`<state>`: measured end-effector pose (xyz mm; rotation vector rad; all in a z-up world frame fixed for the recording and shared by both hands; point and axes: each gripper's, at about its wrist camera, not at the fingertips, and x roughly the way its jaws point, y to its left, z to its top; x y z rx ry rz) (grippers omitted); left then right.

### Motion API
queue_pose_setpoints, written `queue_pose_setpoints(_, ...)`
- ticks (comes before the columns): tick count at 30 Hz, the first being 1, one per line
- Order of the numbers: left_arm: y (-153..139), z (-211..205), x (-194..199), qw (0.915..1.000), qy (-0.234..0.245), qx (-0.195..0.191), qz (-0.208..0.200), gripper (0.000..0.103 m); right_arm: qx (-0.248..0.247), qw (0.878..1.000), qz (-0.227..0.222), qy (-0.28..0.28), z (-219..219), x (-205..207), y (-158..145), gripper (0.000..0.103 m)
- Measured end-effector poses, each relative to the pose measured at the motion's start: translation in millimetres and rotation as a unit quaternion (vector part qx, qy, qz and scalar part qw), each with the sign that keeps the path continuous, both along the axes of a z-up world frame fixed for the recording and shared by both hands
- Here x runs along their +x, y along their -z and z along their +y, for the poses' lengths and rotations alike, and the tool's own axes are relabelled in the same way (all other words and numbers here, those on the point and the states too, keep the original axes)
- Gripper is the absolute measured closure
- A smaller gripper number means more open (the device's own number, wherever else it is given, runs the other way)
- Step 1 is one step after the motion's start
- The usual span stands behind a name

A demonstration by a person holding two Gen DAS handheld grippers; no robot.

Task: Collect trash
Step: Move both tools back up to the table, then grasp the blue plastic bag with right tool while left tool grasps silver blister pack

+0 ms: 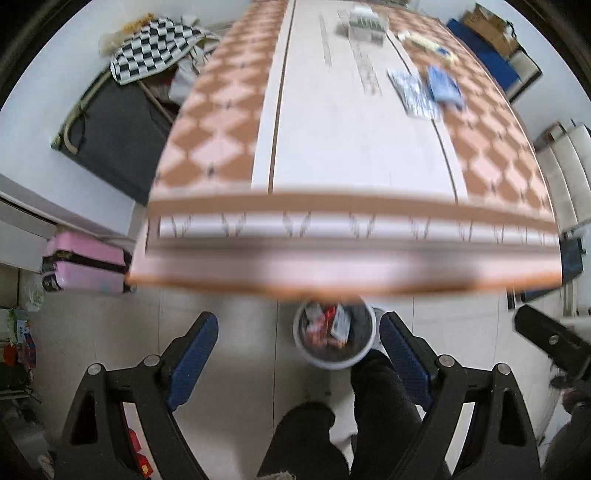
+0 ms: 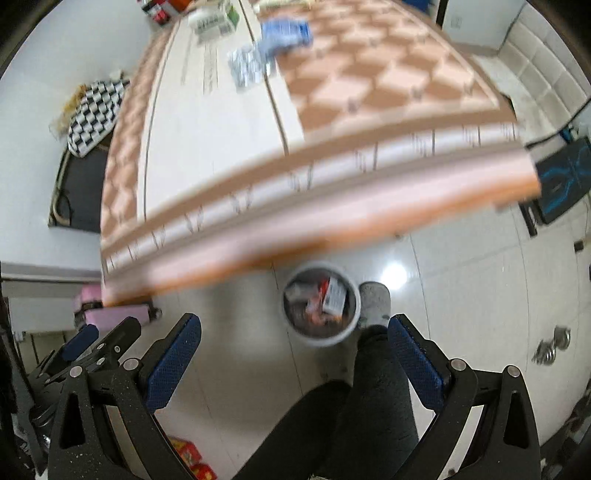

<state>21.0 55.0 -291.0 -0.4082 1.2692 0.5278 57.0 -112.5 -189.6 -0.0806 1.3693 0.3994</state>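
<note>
A small white trash bin (image 1: 334,360) stands on the floor just under the table's front edge, with red and white wrappers inside; it also shows in the right wrist view (image 2: 321,338). My left gripper (image 1: 297,332) is open and empty, held above the floor beside the bin. My right gripper (image 2: 295,332) is open and empty too, above the bin. On the table (image 1: 332,147) lie a blue packet (image 1: 443,85), a silver blister pack (image 1: 412,92) and a white box (image 1: 364,24). The blue packet (image 2: 284,33) and blister pack (image 2: 249,68) also show in the right wrist view.
The person's dark-trousered legs (image 1: 369,406) and a grey slipper (image 2: 375,302) are next to the bin. A pink suitcase (image 1: 86,264) stands on the left floor. A black case with a checked cloth (image 1: 155,48) lies left of the table. A white sofa (image 1: 569,173) is at the right.
</note>
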Motion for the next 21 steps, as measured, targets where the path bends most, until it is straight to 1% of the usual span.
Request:
queue_pose_setpoints(3, -7, 18, 34, 0.9998, -0.015, 0.009, -0.004, 0.014, 0.006, 1.000, -0.013, 0.006, 10, 45, -20, 0.001)
queue_pose_setpoints(6, -5, 36, 72, 0.9993, -0.036, 0.013, 0.001, 0.014, 0.010, 1.000, -0.016, 0.011, 19, 95, -29, 0.001)
queue_pose_setpoints(7, 1, 46, 88, 0.9988, -0.046, 0.014, 0.008, 0.014, 0.013, 1.000, -0.015, 0.011, 23, 118, -31, 0.001)
queue_pose_setpoints(8, 2, 54, 94, 0.9984, -0.054, 0.012, 0.012, 0.014, 0.013, 1.000, -0.013, 0.013, 30, 137, -28, 0.001)
queue_pose_setpoints(10, 9, 68, 123, 0.9972, -0.071, 0.007, 0.023, 0.014, 0.016, 1.000, -0.006, 0.016, 40, 179, -22, 0.001)
queue_pose_setpoints(13, 22, 84, 157, 0.9958, -0.086, -0.006, 0.033, 0.014, 0.013, 1.000, 0.000, 0.014, 60, 239, -4, 0.002)
queue_pose_setpoints(15, 31, 94, 182, 0.9950, -0.090, -0.009, 0.042, 0.014, 0.010, 1.000, 0.007, 0.013, 74, 279, 7, 0.012)
queue_pose_setpoints(18, 42, 102, 209, 0.9933, -0.098, -0.009, 0.061, 0.014, -0.003, 1.000, 0.017, 0.004, 94, 330, 27, 0.021)
queue_pose_setpoints(21, 48, 109, 224, 0.9918, -0.108, -0.015, 0.067, 0.014, -0.015, 1.000, 0.019, -0.011, 112, 361, 42, 0.027)
